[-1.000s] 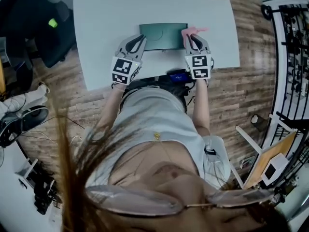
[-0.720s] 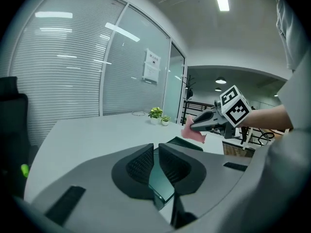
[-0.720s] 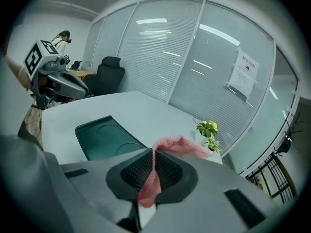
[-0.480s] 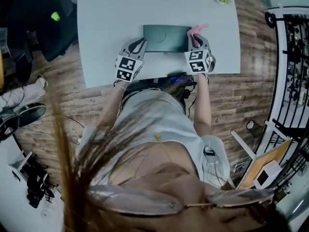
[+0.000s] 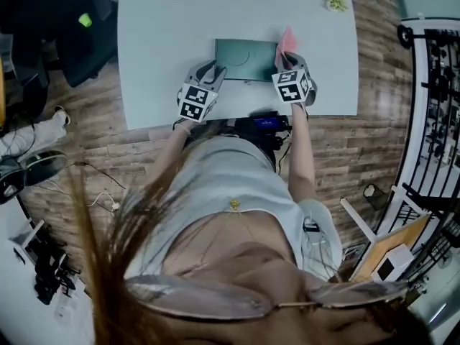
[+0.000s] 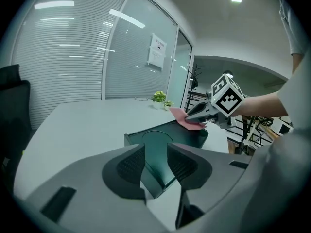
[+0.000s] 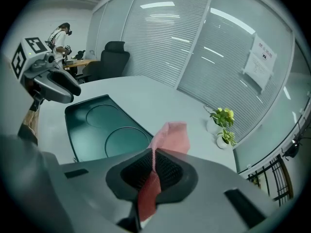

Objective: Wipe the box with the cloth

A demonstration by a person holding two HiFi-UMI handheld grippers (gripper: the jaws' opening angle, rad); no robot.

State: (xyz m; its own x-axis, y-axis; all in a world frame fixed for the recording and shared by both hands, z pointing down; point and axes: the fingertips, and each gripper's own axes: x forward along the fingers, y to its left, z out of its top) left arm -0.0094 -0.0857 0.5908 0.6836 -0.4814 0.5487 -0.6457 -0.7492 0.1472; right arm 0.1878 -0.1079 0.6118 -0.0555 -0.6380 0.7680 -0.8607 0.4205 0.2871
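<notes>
Two claws flank the dark green box (image 5: pixel 244 52), flat on the desk (image 5: pixel 165 34) near its front edge. The left claw (image 6: pixel 155 159) has just been opening and stands wide, the box's corner between its jaws but not gripped; the right claw (image 7: pixel 153 171) pinches the pink cloth (image 7: pixel 172 137) over the box's right end. Wiping seems about to start: the cloth must press down and sweep across. A wall notice (image 6: pixel 156 51) is too small to read.

No print is legible: the paper notice (image 7: pixel 262 57) on the glass partition (image 7: pixel 218 42) is too small to read.
</notes>
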